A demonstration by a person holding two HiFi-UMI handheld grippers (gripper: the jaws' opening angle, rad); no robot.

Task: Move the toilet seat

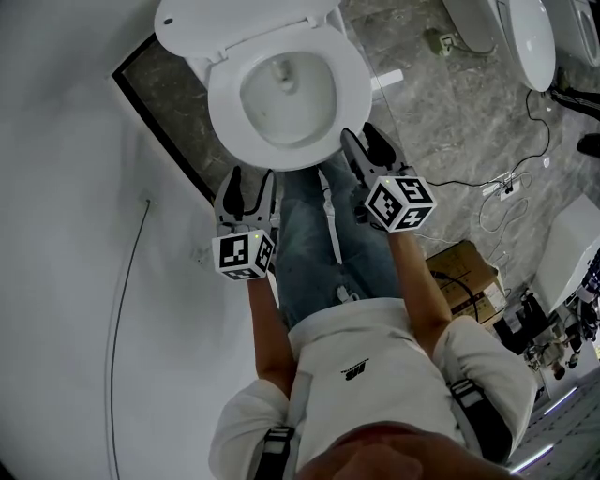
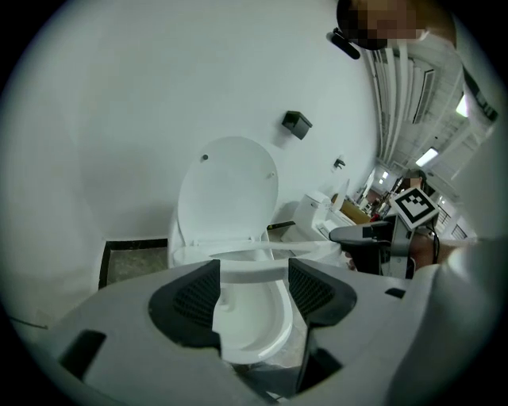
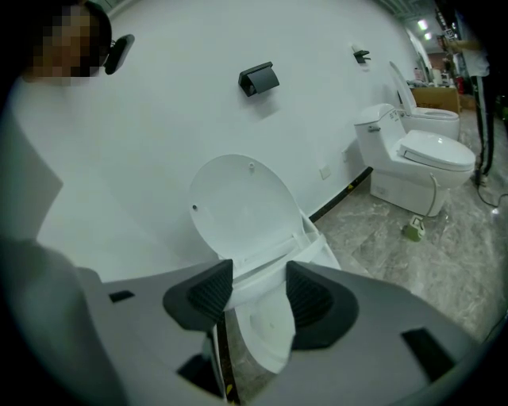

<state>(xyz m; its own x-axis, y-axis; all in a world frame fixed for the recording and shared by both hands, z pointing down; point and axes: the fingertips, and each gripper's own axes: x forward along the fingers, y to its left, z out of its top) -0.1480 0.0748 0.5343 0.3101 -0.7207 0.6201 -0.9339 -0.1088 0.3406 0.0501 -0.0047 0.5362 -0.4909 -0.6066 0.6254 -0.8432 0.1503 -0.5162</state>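
Toilet seat [image 1: 351, 92], flat on the bowl [image 1: 286, 117], lid [image 1: 234, 23] raised behind the bowl: our left gripper [image 1: 251, 189] and right gripper [image 1: 367, 147] hang released, jaws apart, at the bowl's front; we should bite the rim squarely and lift evenly.

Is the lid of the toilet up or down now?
Up: the lid stands upright against the wall, with the bowl uncovered below.
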